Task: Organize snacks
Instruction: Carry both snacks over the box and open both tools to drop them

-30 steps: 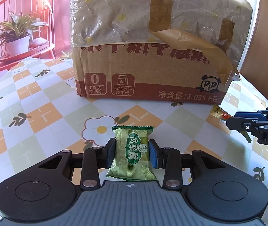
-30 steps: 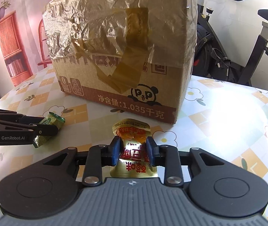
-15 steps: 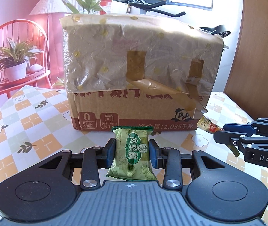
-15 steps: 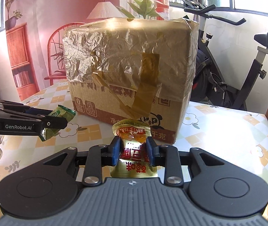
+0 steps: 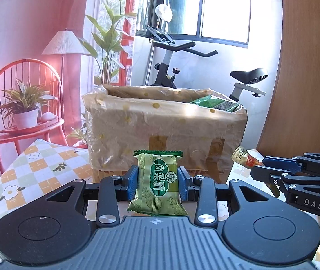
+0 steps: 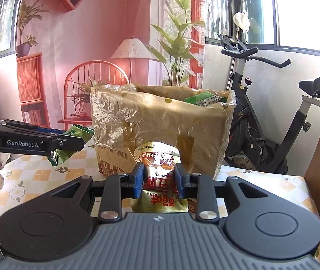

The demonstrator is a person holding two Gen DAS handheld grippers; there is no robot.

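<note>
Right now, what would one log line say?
left tongs: shut on green snack pack | right tongs: shut on gold snack pouch | box: open top

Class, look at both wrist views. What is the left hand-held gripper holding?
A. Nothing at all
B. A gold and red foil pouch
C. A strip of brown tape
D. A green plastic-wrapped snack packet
D: the left hand-held gripper has its blue pads pressed on either side of the green plastic-wrapped snack packet, in front of the plastic-lined cardboard box.
</note>
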